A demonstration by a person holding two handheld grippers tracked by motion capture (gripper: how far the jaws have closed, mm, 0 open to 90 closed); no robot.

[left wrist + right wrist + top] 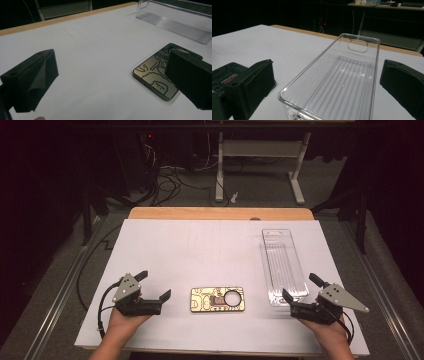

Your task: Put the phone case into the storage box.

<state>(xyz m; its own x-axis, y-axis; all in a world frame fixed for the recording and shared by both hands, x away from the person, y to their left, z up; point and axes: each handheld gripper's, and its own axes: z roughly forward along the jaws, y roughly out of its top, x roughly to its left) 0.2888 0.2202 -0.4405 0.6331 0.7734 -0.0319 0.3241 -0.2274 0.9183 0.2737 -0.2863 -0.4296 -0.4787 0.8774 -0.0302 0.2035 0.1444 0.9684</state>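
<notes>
Phone case (217,299), gold-toned with black line drawings and a round camera hole, lies flat on the white sheet of the counter (200,250), near the front edge and about midway between the two hands. In the left gripper view the phone case (155,80) sits just ahead and to the right, partly hidden behind one black jaw. To its right stands a clear plastic bin (283,267), long and narrow, its ribbed floor bare and a handle slot cut in its far end wall; case and bin are apart.

Left tool (152,287) rests on the counter just left of the case, jaws spread wide with nothing between them, the nearer jaw tip close to the case's left end but not touching it. Right tool (300,287) sits at the bin's near end, jaws also spread wide; in the right gripper view the bin (337,82) lies between them, yet neither jaw touches its walls. Each tool is held in a hand at the counter's front edge.
</notes>
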